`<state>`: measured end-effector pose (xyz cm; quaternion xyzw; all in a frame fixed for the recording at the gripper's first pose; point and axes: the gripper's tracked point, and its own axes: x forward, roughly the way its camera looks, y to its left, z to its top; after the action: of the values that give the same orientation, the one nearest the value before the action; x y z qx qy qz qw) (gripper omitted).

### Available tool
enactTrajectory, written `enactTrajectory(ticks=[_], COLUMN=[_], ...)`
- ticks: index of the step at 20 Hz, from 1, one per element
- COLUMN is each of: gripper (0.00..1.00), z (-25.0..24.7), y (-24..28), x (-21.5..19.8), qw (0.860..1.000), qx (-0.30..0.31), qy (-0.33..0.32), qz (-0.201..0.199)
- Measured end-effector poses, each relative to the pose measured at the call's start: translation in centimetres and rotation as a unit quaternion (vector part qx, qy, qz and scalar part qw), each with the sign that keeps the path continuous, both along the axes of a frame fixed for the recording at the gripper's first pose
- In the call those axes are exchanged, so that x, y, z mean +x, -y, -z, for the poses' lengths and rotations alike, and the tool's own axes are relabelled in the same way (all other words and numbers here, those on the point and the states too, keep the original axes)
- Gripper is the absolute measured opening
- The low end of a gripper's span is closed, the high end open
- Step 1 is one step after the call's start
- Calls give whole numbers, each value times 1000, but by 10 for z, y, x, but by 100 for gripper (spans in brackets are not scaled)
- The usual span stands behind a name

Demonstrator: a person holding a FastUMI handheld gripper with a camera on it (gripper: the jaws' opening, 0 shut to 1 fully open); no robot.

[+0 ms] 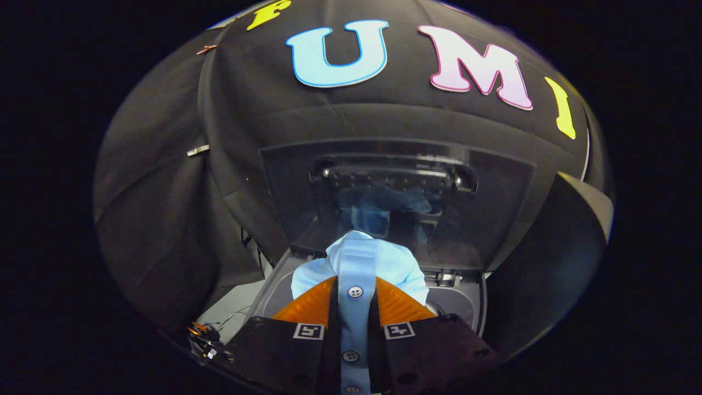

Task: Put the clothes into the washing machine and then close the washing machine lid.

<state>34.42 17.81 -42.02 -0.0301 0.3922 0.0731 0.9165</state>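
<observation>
A light blue shirt [359, 263] with a buttoned placket hangs between my gripper's [355, 291] two fingers, which are shut on it. The bunched cloth bulges out just beyond the fingertips. Below and ahead lies the grey top of the washing machine [282, 282], with part of the round tub opening [455, 307] showing to the right of the fingers. The dark glass lid [482, 208] stands raised behind the shirt, and the shirt is mirrored in it. I hold the shirt above the machine's top.
Black cloth walls close in behind and on both sides of the machine. A bundle of wires and small connectors [205, 337] lies on the surface left of the machine.
</observation>
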Motion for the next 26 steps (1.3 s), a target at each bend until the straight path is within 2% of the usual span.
enactTrajectory(ticks=[7,12,14,20,26], gripper=[27,80,100,100,100], z=[52,72,70,42,-17], y=[11,15,15,12,5], x=[8,-6,-9,-14,-8], qw=[1000,998,998,1000,998], qx=[-22,-49,-48,-28,-8], qy=[-10,-33,-33,-5,57], qz=[16,-5,-2,10,9])
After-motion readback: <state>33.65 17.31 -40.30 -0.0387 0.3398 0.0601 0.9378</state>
